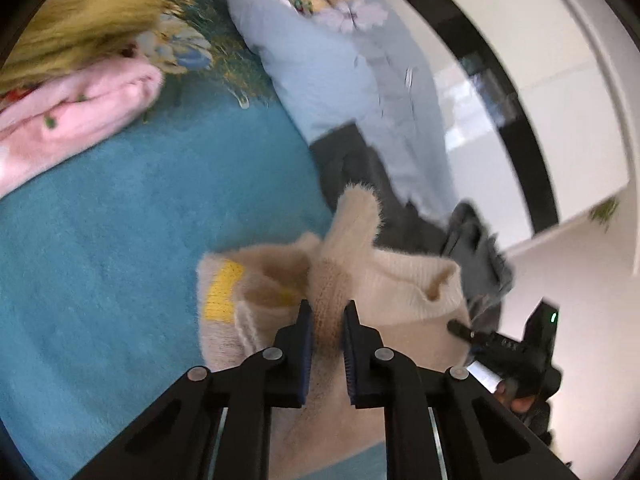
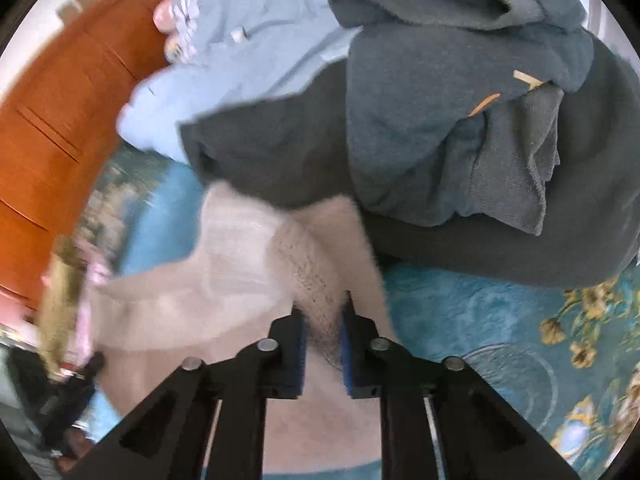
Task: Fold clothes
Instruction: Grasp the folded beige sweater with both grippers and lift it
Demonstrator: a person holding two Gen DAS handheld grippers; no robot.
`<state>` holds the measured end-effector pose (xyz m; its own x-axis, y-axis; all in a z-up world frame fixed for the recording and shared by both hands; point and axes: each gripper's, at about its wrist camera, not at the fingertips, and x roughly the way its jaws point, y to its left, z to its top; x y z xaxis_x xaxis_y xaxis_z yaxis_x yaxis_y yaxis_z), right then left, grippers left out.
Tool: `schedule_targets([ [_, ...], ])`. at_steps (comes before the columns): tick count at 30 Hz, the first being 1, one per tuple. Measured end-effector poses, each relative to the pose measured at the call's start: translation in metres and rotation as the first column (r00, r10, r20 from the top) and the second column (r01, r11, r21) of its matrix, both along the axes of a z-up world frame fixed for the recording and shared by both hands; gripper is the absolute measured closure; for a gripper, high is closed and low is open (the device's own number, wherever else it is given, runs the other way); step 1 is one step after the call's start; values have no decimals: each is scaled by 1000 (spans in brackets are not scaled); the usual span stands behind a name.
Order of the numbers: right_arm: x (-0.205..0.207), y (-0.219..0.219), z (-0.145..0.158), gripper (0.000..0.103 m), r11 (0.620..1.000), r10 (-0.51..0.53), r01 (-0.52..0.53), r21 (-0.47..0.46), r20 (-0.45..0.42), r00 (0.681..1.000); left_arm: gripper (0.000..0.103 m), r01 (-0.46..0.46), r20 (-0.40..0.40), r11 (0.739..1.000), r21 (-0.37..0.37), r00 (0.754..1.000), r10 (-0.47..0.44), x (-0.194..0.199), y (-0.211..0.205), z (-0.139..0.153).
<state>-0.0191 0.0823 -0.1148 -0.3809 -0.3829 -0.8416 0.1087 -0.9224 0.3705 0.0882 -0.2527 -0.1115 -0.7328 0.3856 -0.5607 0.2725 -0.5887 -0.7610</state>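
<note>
**Both fingers clamped on cream sweater**

Left gripper (image 1: 327, 312) and right gripper (image 2: 323, 307) each pinch a fold of the fuzzy cream sweater (image 1: 400, 280), lying on the teal blanket (image 1: 120, 260). Sweater's lower edge hidden behind fingers. Dark grey garments (image 2: 460, 120) partly cover it; background blurred.

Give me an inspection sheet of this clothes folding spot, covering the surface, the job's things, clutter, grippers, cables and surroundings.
Surface: teal blanket with a flower pattern toward its edges.
Job's things: cream sweater with a yellow patch, bunched up; a dark grey garment, a grey-blue hoodie and a light blue garment heaped behind it; a folded pink garment and an olive one off to the side.
Clutter: nothing seen.
Grippers: left gripper shut on the cream sweater; right gripper shut on it too.
Cables: nothing seen.
Surroundings: orange wooden panel; white wall.
</note>
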Motion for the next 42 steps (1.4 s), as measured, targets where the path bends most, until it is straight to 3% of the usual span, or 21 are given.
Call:
schedule_targets([
  [3, -2, 21, 15, 91, 984, -55, 47, -174, -46, 997, 89, -62, 69, 998, -9, 996, 62, 2, -8, -8],
  [4, -7, 22, 11, 91, 982, -60, 53, -183, -34, 998, 89, -46, 119, 998, -43, 992, 51, -5, -3, -13],
  [8, -24, 0, -28, 91, 999, -35, 36, -10, 46, 998, 89, 22, 267, 986, -163, 963, 23, -26, 12, -29],
  [11, -31, -5, -45, 91, 998, -54, 52, 21, 67, 996, 88, 1, 268, 992, -125, 963, 33, -25, 7, -35],
  [15, -35, -7, -44, 90, 999, -26, 24, 25, 74, 997, 84, -24, 258, 999, -28, 966, 30, -22, 0, -42],
  [17, -32, -4, -38, 86, 1000, -1, 2, -6, 58, 998, 67, -42, 239, 997, 58, 971, 27, -16, -4, -43],
  [18, -29, -2, -34, 80, 999, 9, -7, -33, 45, 999, 35, -53, 233, 994, 100, 972, 28, -13, -6, -44],
  [19, -26, 1, -31, 73, 998, 18, -16, -60, 31, 999, 18, -62, 233, 991, 118, 972, 33, -11, -7, -45],
  [21, -20, 9, -28, 42, 995, 20, -19, -93, 14, 1000, 17, -81, 235, 986, 149, 971, 44, -7, -9, -45],
  [23, -11, 19, -31, 40, 996, 3, -2, -87, 2, 1000, 17, -69, 292, 993, 91, 956, 40, -14, -5, -48],
  [24, -9, 23, -36, 34, 996, -4, 5, -89, 12, 1000, 17, -59, 334, 997, 59, 942, 36, -19, -1, -53],
  [27, -7, 30, -58, 22, 992, -10, 20, -125, 79, 997, 17, -14, 383, 999, 50, 924, -6, -33, 8, -66],
  [29, -11, 28, -72, 22, 991, -17, 32, -127, 118, 993, 17, 21, 363, 1000, 17, 931, -26, -42, 12, -64],
  [32, -21, 18, -89, 22, 985, -39, 65, -159, 159, 987, 18, 45, 341, 999, 24, 939, -51, -47, 16, -65],
  [33, -23, 14, -94, 22, 981, -51, 82, -178, 176, 983, 22, 48, 329, 998, 38, 943, -58, -49, 16, -66],
  [34, -25, 11, -98, 22, 977, -63, 100, -191, 190, 980, 39, 59, 316, 996, 63, 946, -76, -51, 17, -67],
  [36, -23, 4, -97, 23, 977, -96, 129, -167, 193, 976, 48, 70, 308, 995, 76, 947, -90, -49, 14, -69],
  [39, -18, -3, -89, 42, 978, -121, 153, -140, 212, 970, 62, 82, 274, 994, 66, 957, -97, -46, 14, -62],
  [40, -16, -4, -83, 53, 980, -121, 152, -132, 216, 969, 64, 84, 255, 994, 63, 962, -98, -45, 15, -57],
  [42, -11, -8, -70, 61, 983, -113, 140, -119, 213, 971, 66, 87, 211, 994, 60, 973, -98, -43, 16, -47],
])
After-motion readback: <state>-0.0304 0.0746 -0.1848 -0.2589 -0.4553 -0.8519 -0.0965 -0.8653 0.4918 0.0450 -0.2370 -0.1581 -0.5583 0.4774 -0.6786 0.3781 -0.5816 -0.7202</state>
